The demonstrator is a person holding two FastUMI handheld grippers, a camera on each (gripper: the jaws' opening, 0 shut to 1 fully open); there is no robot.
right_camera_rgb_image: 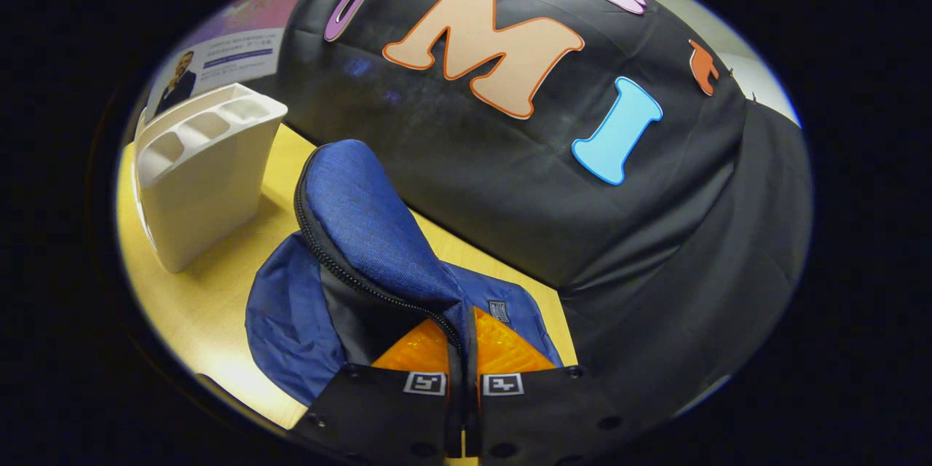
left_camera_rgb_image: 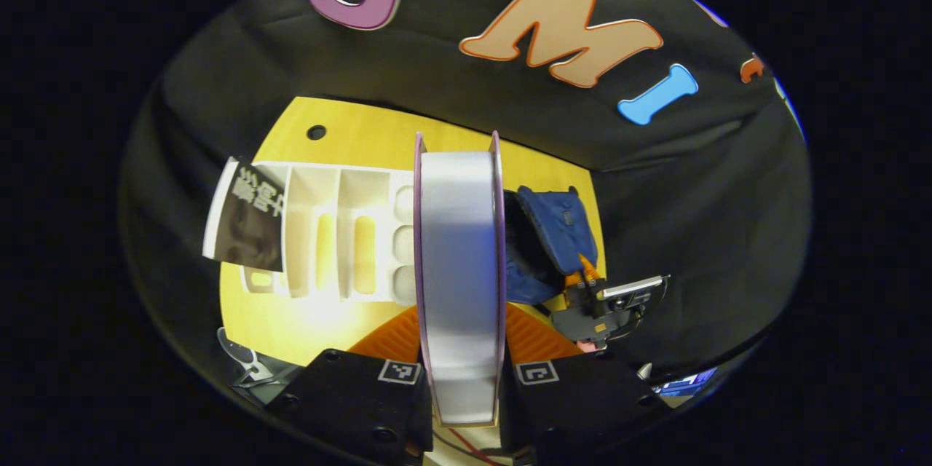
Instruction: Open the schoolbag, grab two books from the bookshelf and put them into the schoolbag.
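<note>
Upright between the left claw [left_camera_rgb_image: 460, 349] fingers stands a book [left_camera_rgb_image: 459, 269] with pale page edges and purple covers, clamped on both sides. Beyond it, left, sits the white bookshelf [left_camera_rgb_image: 328, 233] holding a dark book [left_camera_rgb_image: 251, 222] on the yellow desk [left_camera_rgb_image: 364, 135]. Right of it lies the blue schoolbag [right_camera_rgb_image: 349, 233], its zippered flap pinched in the closed right claw [right_camera_rgb_image: 464, 371].

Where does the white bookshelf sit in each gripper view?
Left gripper view: the bookshelf lies left of centre on the table, seen from above, beside the held book.
Right gripper view: the bookshelf stands at the upper left.
Shared landmark: the blue schoolbag next to it.
</note>
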